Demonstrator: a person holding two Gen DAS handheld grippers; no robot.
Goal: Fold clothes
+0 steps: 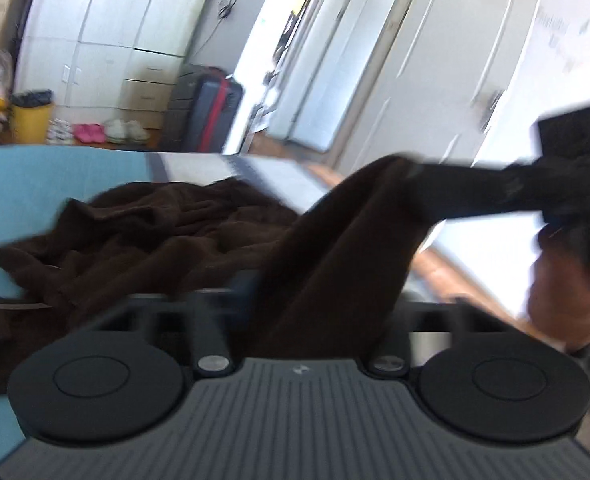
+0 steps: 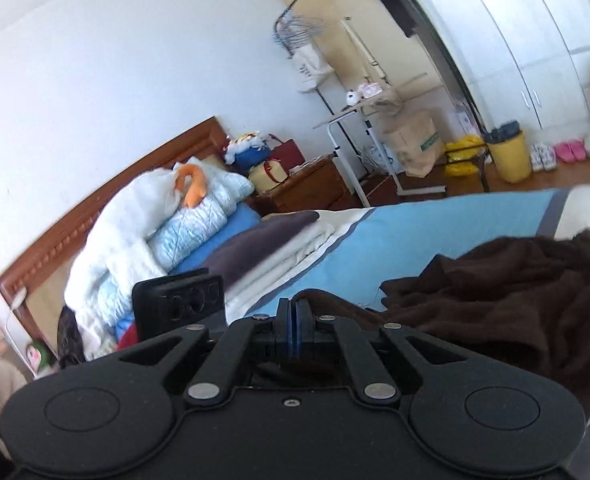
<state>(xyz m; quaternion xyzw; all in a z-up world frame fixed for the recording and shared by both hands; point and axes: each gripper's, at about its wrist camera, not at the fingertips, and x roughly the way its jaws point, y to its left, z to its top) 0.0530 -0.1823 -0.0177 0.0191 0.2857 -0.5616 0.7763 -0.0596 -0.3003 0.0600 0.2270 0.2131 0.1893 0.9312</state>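
Crumpled across the blue bedspread [image 1: 35, 184], the dark brown garment [image 1: 155, 232], with one fold drawn up into a ridge over the left gripper [image 1: 295, 300] and pinched at its peak by the right gripper [image 1: 411, 178]. No telling how the left fingers stand, the tips being buried under cloth. In the right wrist view, blue pads pressed flat together, brown fabric right at them. As for containers: on the floor by the white wardrobe [image 2: 535, 40], a yellow bin [image 2: 509, 152] with a dark liner or lid bunched at its rim, contents hidden. Beside it, yellow bags [image 2: 465, 156] slumped on a low frame, and a tall paper bag [image 2: 413, 144], insides out of sight. On the wooden nightstand [image 2: 315, 188], a blue bag [image 2: 251, 154] stuffed with something white and a cream bag [image 2: 271, 174] with red handles. Only from the right wrist: the wooden headboard [image 2: 107, 196], a heap of white and pale blue bedding [image 2: 155, 224], a folded stack in grey and cream [image 2: 279, 240] on the bed, and a black device [image 2: 179, 304] just left of the fingers. Only from the left wrist: a dark suitcase [image 1: 211, 116] with a red stripe, an open doorway [image 1: 335, 60], the person's right hand [image 1: 567, 280] behind its gripper. Common to both: the bin, the wardrobe and a row of shoes [image 1: 91, 132] on the floor.
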